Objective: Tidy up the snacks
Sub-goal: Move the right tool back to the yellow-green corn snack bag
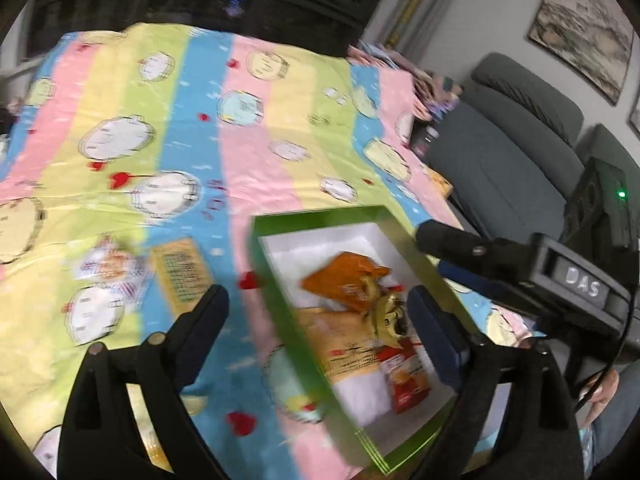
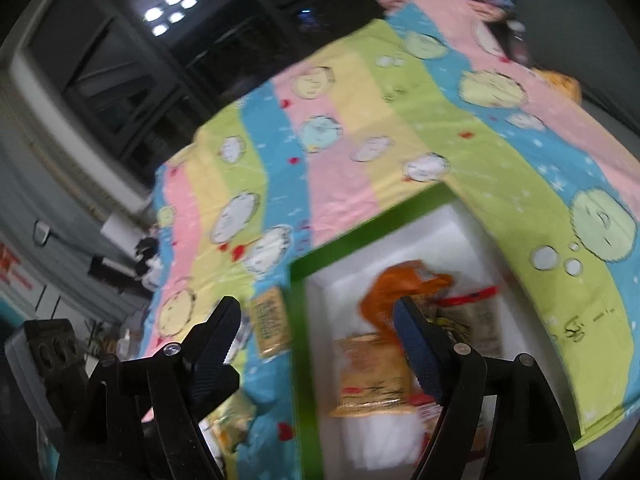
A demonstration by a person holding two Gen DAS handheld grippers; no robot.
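Note:
A green box [image 1: 280,304] with a white inside lies on the striped cloth and holds several snack packets: an orange one [image 1: 344,276], a gold one [image 1: 384,312], a yellow one [image 1: 352,356] and a red one [image 1: 408,384]. My left gripper [image 1: 316,320] is open and empty, hovering over the box's left wall. A yellow packet [image 1: 182,272] and a white packet [image 1: 108,268] lie on the cloth left of the box. My right gripper [image 2: 316,328] is open and empty above the box [image 2: 298,320]; it also shows in the left wrist view [image 1: 440,240] at the box's right rim. The orange packet [image 2: 384,292] and yellow packet [image 2: 372,376] show inside.
The striped cartoon cloth [image 1: 200,120] covers the whole surface. A grey sofa [image 1: 500,152] stands to the right, dark windows behind. A yellow packet [image 2: 270,320] lies left of the box, and another yellowish packet [image 2: 236,420] lies near the cloth's front edge.

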